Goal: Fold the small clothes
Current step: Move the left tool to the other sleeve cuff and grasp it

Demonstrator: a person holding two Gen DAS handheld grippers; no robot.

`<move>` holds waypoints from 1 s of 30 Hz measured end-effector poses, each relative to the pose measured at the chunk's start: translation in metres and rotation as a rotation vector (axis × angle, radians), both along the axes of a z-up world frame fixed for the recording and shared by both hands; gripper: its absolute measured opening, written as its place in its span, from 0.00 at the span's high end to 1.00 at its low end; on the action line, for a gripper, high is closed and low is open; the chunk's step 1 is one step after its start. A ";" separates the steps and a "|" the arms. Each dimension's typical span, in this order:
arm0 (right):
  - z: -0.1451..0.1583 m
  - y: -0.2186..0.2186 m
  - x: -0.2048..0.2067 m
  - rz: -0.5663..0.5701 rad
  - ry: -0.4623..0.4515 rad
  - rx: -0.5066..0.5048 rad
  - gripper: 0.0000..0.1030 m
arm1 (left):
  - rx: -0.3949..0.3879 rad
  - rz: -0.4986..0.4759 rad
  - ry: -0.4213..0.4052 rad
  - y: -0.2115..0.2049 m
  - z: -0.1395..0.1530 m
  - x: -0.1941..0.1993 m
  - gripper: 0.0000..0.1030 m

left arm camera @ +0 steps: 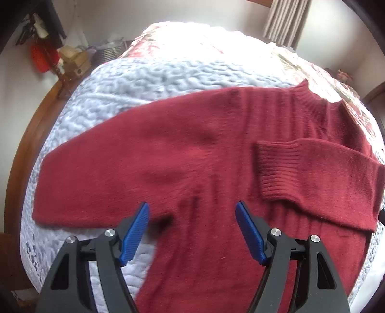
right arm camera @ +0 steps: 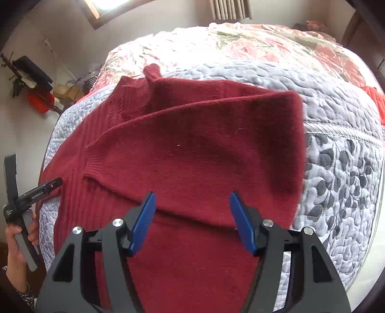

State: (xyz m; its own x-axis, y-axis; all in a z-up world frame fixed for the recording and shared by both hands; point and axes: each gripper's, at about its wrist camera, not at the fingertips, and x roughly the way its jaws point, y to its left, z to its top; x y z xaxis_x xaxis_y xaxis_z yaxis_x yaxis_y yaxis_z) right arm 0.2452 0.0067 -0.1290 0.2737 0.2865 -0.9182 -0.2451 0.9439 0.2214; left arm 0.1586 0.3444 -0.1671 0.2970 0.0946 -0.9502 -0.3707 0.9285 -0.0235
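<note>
Your left claw [left arm camera: 192, 216] hangs over the dark red sweater [left arm camera: 192, 154], blue fingers [left arm camera: 134, 233] spread wide apart with nothing between them; your right claw [right arm camera: 192, 207] stands the same way, apart and empty. The sweater lies flat on the pale quilted bedspread [left arm camera: 149, 77] of the bed. From the left wrist you see one sleeve [left arm camera: 79, 183] stretched straight out toward the bed's wooden edge [left arm camera: 26, 149], and the other sleeve folded inward across the body, its ribbed cuff [left arm camera: 274, 168] resting on the chest; the ribbed collar [left arm camera: 310, 96] sits at upper right. The right wrist view shows what the left cannot: the folded sleeve [right arm camera: 204, 149] seen from the shoulder side, broad and lying over the body, with the collar [right arm camera: 134, 96] beyond it, a leaf-printed patch of quilt [right arm camera: 344, 173] to the right, and at the left edge your left hand [right arm camera: 16, 243] gripping the other tool's handle [right arm camera: 26, 202]. Only the left view takes in the extended sleeve's full length. Floral bedding [right arm camera: 252, 45] and a curtain [left arm camera: 284, 21] lie beyond in both views.
</note>
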 end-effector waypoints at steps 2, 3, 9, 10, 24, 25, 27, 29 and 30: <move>-0.003 0.018 -0.001 0.030 0.009 -0.004 0.37 | 0.004 0.050 0.025 0.028 -0.002 -0.017 0.28; -0.004 0.026 -0.002 0.037 0.014 -0.010 0.37 | 0.008 0.077 0.038 0.043 -0.003 -0.024 0.28; -0.011 0.068 -0.010 0.065 0.046 -0.001 0.36 | -0.045 0.249 0.068 0.130 -0.009 -0.076 0.25; -0.012 0.076 -0.012 0.072 0.044 -0.007 0.35 | -0.050 0.280 0.074 0.145 -0.010 -0.084 0.25; -0.027 0.133 -0.018 0.096 0.055 -0.062 0.35 | -0.391 0.629 0.020 0.295 -0.066 -0.155 0.26; -0.028 0.134 -0.019 0.098 0.054 -0.071 0.35 | -0.399 0.633 0.016 0.299 -0.068 -0.154 0.26; -0.029 0.137 -0.019 0.098 0.052 -0.088 0.35 | -0.413 0.646 0.012 0.305 -0.073 -0.153 0.26; -0.031 0.138 -0.020 0.095 0.053 -0.095 0.35 | -0.425 0.656 0.007 0.311 -0.078 -0.150 0.26; -0.032 0.139 -0.020 0.092 0.055 -0.098 0.35 | -0.427 0.663 0.004 0.314 -0.080 -0.148 0.27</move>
